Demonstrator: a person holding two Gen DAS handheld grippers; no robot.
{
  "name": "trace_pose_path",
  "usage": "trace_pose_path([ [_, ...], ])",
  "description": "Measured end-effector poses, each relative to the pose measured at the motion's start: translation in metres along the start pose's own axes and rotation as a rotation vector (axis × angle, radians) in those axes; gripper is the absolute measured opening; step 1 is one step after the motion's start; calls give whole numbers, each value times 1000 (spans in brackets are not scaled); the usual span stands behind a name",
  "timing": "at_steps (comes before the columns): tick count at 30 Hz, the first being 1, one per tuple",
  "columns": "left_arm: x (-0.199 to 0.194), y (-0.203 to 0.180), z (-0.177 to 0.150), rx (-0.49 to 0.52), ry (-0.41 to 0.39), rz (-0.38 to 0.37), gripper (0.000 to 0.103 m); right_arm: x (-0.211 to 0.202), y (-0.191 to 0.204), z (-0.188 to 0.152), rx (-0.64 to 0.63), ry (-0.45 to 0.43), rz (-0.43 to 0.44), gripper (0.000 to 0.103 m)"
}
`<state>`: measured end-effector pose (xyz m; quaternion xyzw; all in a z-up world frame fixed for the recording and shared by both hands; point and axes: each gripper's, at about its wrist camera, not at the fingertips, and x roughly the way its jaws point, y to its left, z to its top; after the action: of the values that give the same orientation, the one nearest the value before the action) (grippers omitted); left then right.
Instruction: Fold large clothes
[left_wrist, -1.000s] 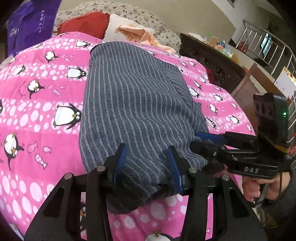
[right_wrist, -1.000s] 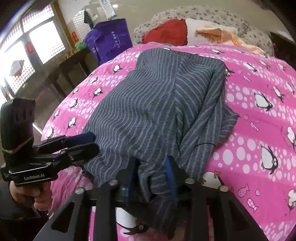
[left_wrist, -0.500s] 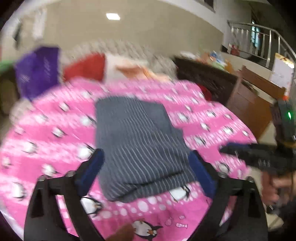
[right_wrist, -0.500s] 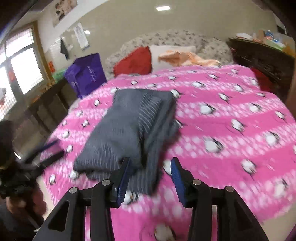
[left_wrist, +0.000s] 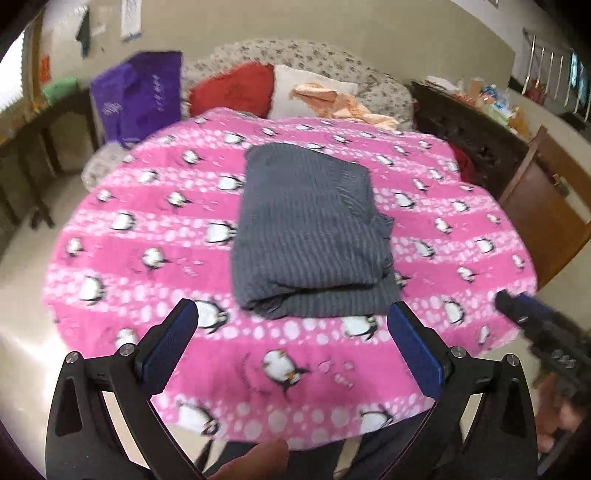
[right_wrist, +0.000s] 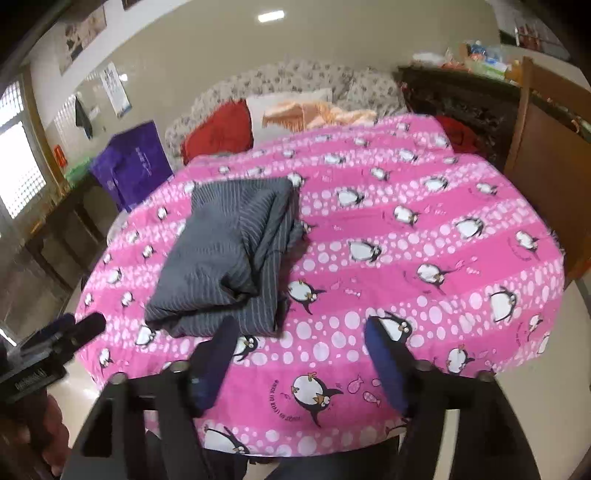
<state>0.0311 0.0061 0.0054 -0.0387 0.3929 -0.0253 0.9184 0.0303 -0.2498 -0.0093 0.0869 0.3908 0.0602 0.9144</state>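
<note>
- Both grippers have let go of the grey striped garment (left_wrist: 310, 232) and pulled back and up from it; a second ago each was clamped on its near edge.
- Left gripper (left_wrist: 291, 345): jaws spread wide, nothing between them, hovering over the near rim of the pink penguin blanket (left_wrist: 147, 229).
- Right gripper (right_wrist: 301, 360): jaws have just been opening, now apart and empty, also clear of the cloth.
- Garment now lies folded in a thick rectangular bundle on the blanket, towards the left side as the right wrist view shows it, well apart from both grippers.
- Reads as a fold just completed and released; could be the last fold, or a pause before another.
- Bundle not tidy: a lower layer sticks out along the near and right edges.
- Hard to make out: both views are motion-blurred and the stripes smear.
- Cannot tell how many layers are in the bundle or what kind of garment it is.
- What the blanket covers, bed or surface, is hidden.
- Other gripper in each view is cut off at the frame edge.
- A fingertip (left_wrist: 255, 459) pokes in at the bottom of the left view.
</note>
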Motion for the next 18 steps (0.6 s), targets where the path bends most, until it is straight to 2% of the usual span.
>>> trace_pose_path([
  [3, -16, -5, -8, 15, -22, 26, 103, -21, 9, -5, -39, -47, 1, 88],
  [6, -33, -9, -16, 40, -63, 27, 103, -34, 13, -9, -61, -78, -27, 89],
  [9, -41, -13, -21, 77, -97, 31, 103, -37, 17, -12, -58, -83, -16, 89],
  [18, -35, -17, -25, 94, -80, 37, 103, -33, 30, -18, -85, -77, -24, 89],
])
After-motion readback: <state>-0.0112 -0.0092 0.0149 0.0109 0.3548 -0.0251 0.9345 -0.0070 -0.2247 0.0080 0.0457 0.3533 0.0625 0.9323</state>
